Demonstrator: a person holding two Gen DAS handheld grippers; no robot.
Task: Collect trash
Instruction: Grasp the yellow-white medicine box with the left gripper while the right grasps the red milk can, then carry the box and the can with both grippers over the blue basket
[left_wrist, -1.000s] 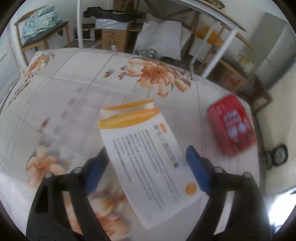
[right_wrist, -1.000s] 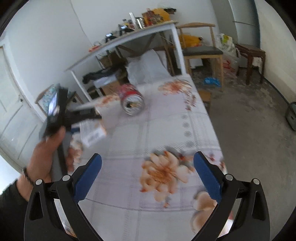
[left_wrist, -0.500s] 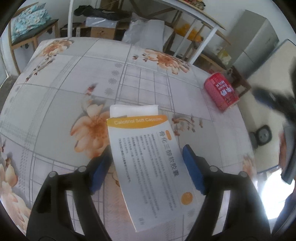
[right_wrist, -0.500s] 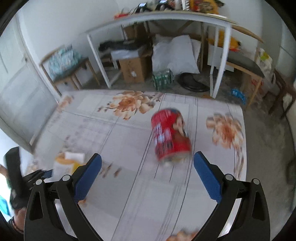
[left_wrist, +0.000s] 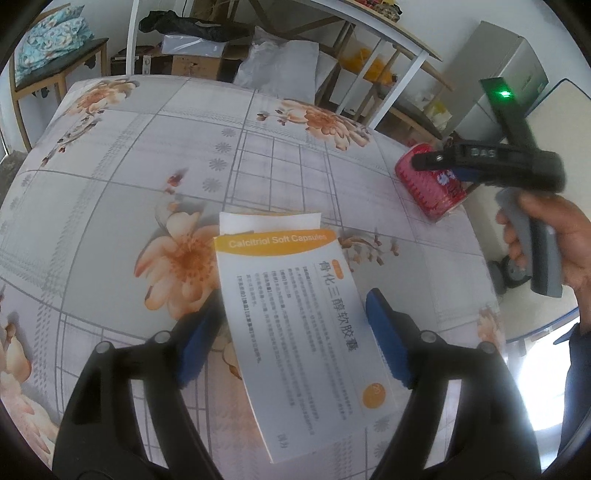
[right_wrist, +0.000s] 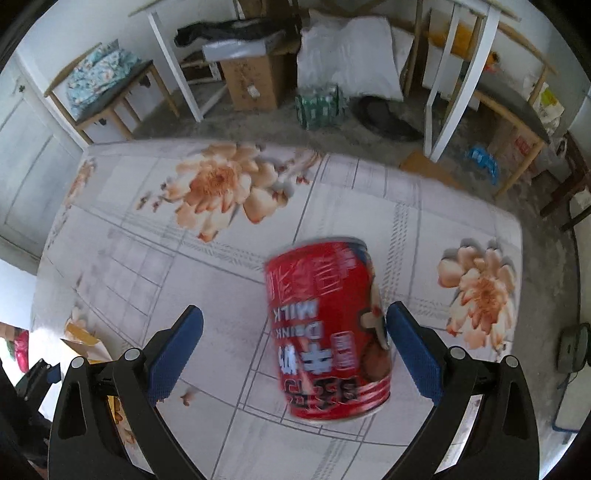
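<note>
Floral tablecloth (right_wrist: 122, 258) bears red can (right_wrist: 328, 332) on its side, lengthwise toward camera.

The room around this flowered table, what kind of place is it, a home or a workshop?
Probably a lived-in home's spare or storage room: a floral tablecloth covers the table, a wooden chair holds folded bedding, and a cardboard box and white sack sit under another table.

Left tool (left_wrist: 295, 341) clamped (jaws wide), right tool (right_wrist: 295, 354) spread open, both angled steeply down
</note>
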